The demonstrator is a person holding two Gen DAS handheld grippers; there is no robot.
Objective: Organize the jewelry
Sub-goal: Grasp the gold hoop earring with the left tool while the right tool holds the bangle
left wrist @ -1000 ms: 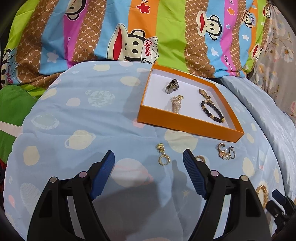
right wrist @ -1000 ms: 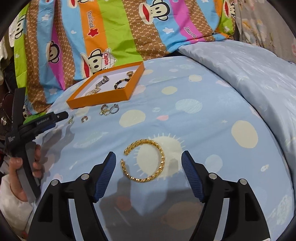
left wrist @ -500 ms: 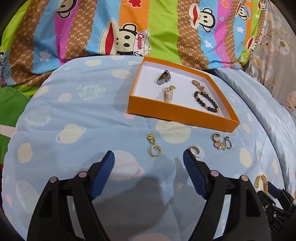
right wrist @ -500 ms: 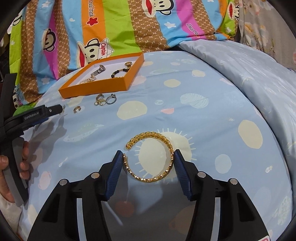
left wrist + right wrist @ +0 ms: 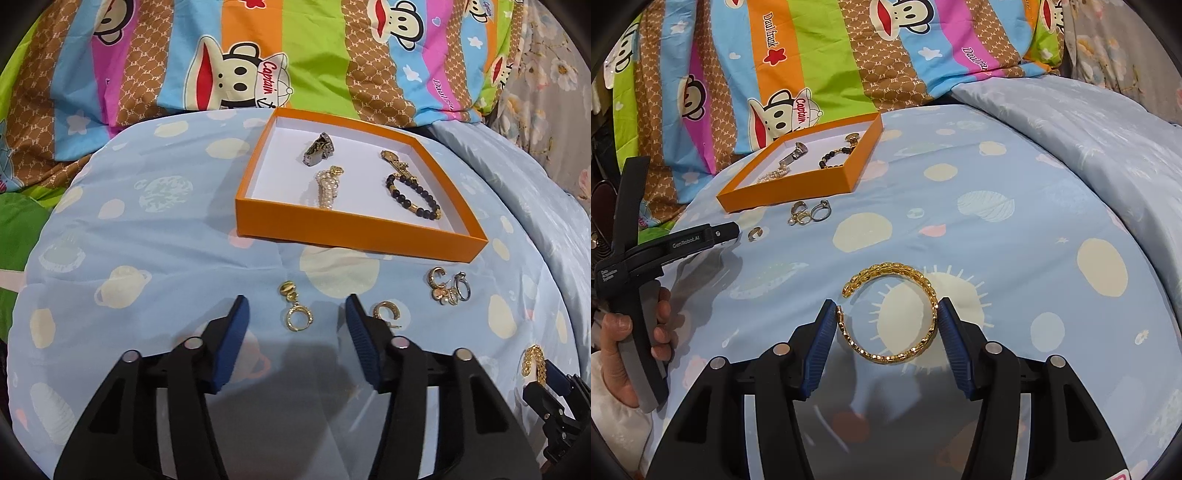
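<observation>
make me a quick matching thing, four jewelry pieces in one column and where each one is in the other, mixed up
Things:
1. gold cuff bracelet
2. black bead bracelet
3. drop earring with hoop
4. cluster of small rings

Places:
A. inside the orange box
B. on the bedspread between the open fingers of the left gripper
C. between the blue pads of the right gripper
D. on the bedspread just outside the box's near right corner

Pairs: 1-C, 2-A, 3-B, 4-D

The way from the gold bangle to the orange box is partly blocked by the left gripper and a cluster of rings. Open blue sheet is seen to the right. Bare white floor is left in the box's left part.
</observation>
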